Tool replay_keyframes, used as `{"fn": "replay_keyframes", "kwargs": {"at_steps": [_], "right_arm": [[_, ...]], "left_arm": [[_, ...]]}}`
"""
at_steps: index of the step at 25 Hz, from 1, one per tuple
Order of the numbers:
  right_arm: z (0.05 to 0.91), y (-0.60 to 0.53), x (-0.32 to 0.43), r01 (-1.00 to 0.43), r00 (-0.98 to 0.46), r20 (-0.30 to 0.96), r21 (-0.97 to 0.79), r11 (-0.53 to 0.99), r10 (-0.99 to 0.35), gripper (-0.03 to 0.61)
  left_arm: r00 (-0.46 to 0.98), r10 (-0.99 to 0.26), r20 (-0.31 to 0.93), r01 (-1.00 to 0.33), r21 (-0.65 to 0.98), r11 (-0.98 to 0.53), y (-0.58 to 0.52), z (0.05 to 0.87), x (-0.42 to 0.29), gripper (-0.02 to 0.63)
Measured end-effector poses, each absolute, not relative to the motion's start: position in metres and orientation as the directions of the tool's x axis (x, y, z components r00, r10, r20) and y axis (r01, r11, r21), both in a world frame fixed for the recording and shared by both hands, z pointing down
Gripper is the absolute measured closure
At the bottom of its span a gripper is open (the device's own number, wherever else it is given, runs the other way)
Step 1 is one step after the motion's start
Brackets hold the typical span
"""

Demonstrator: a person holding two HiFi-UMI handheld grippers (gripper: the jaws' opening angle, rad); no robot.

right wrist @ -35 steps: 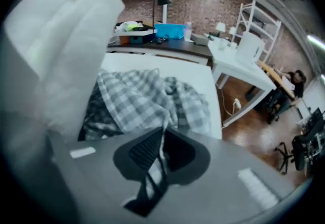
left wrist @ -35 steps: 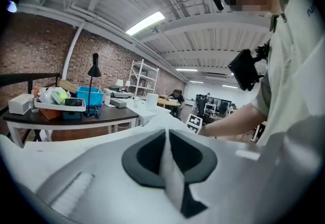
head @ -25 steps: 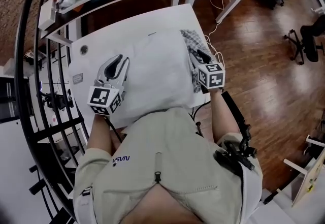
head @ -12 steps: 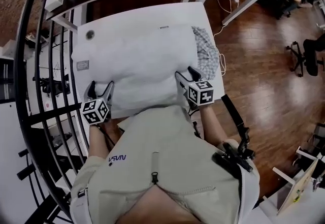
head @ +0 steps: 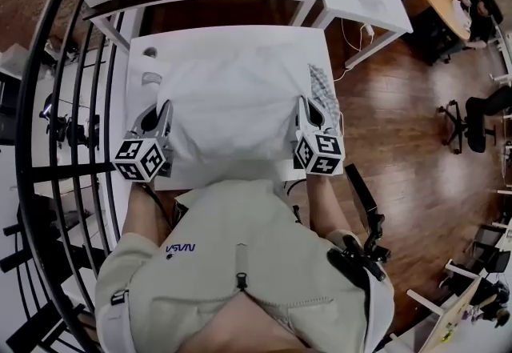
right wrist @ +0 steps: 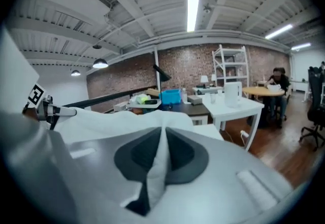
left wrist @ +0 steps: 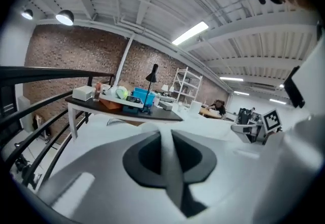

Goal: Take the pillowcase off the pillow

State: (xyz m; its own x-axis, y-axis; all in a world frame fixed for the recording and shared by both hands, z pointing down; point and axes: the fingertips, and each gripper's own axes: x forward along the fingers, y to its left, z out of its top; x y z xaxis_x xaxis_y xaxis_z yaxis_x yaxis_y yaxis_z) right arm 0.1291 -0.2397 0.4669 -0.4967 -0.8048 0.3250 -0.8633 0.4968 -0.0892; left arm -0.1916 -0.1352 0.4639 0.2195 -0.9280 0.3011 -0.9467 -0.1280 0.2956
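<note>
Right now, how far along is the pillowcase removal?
Done: nothing much. The white fabric pillowcase still looks fully on, and only some checked cloth shows at its right end. In hand: the left hand-held gripper and right hand-held gripper have just closed on its fabric, one each side. Left: pulling it off.

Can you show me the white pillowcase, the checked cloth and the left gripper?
white pillowcase [head: 232,95]: head view, its middle.
checked cloth [head: 324,91]: head view, the strip that shows.
left gripper [head: 158,113]: head view, its fingertips.

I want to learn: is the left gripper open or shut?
Shut. The left gripper's jaws have just closed, pinching a white fabric fold.
</note>
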Motion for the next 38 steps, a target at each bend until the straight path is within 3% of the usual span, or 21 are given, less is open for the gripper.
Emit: {"fn": "replay_keyframes", "kwargs": {"at_steps": [4,7,8,10,13,17,20,23,26,29,31,35,38], "right_arm": [[0.444,-0.258,0.166,-0.903,-0.417,0.312,-0.037,0.428,-0.854,0.563],[0.495,-0.275,0.177,-0.898,-0.398,0.459,-0.017,0.441,-0.794,0.530],[0.519,-0.278,0.179,-0.892,-0.391,0.524,-0.012,0.452,-0.757,0.486],[0.546,-0.275,0.188,-0.893,-0.364,0.585,0.002,0.451,-0.725,0.405],[0.512,-0.261,0.198,-0.903,-0.319,0.489,0.104,0.417,-0.812,0.391],[0.460,-0.242,0.144,-0.845,-0.431,0.314,0.189,0.501,-0.846,0.417],[0.504,-0.239,0.112,-0.778,-0.465,0.412,0.232,0.584,-0.783,0.472],[0.570,-0.248,0.102,-0.754,-0.455,0.554,0.177,0.633,-0.697,0.483],[0.568,-0.246,0.104,-0.761,-0.478,0.542,0.137,0.634,-0.691,0.483],[0.515,-0.237,0.115,-0.816,-0.459,0.419,0.151,0.559,-0.783,0.492],[0.492,-0.226,0.115,-0.835,-0.457,0.348,0.150,0.529,-0.819,0.574],[0.562,-0.214,0.094,-0.795,-0.430,0.536,0.157,0.586,-0.726,0.574],[0.570,-0.214,0.093,-0.823,-0.400,0.551,0.135,0.551,-0.732,0.574]], "left_arm": [[0.305,-0.918,0.252,-0.930,0.285,-0.231,-0.149,0.435,-0.153,0.597],[0.275,-0.895,0.352,-0.950,0.241,-0.197,-0.168,0.476,-0.150,0.580],[0.243,-0.880,0.407,-0.959,0.235,-0.156,-0.171,0.499,-0.158,0.556],[0.194,-0.859,0.475,-0.969,0.228,-0.092,-0.164,0.530,-0.174,0.425],[0.115,-0.892,0.438,-0.985,0.168,-0.044,-0.145,0.520,-0.192,0.414],[-0.039,-0.976,0.215,-0.997,0.058,0.053,-0.142,0.456,-0.210,0.533],[-0.003,-0.942,0.336,-0.998,0.052,0.022,-0.153,0.499,-0.207,0.538],[0.067,-0.871,0.487,-0.998,0.051,-0.048,-0.162,0.575,-0.205,0.529],[0.052,-0.886,0.461,-0.994,-0.060,-0.089,-0.162,0.577,-0.196,0.535],[-0.004,-0.932,0.362,-0.996,-0.086,-0.029,-0.151,0.530,-0.194,0.573],[-0.007,-0.951,0.309,-1.000,-0.019,0.001,-0.138,0.512,-0.188,0.607],[0.093,-0.910,0.405,-0.996,0.047,-0.081,-0.138,0.564,-0.162,0.606],[0.140,-0.908,0.395,-0.990,0.036,-0.137,-0.138,0.574,-0.156,0.607]]}}
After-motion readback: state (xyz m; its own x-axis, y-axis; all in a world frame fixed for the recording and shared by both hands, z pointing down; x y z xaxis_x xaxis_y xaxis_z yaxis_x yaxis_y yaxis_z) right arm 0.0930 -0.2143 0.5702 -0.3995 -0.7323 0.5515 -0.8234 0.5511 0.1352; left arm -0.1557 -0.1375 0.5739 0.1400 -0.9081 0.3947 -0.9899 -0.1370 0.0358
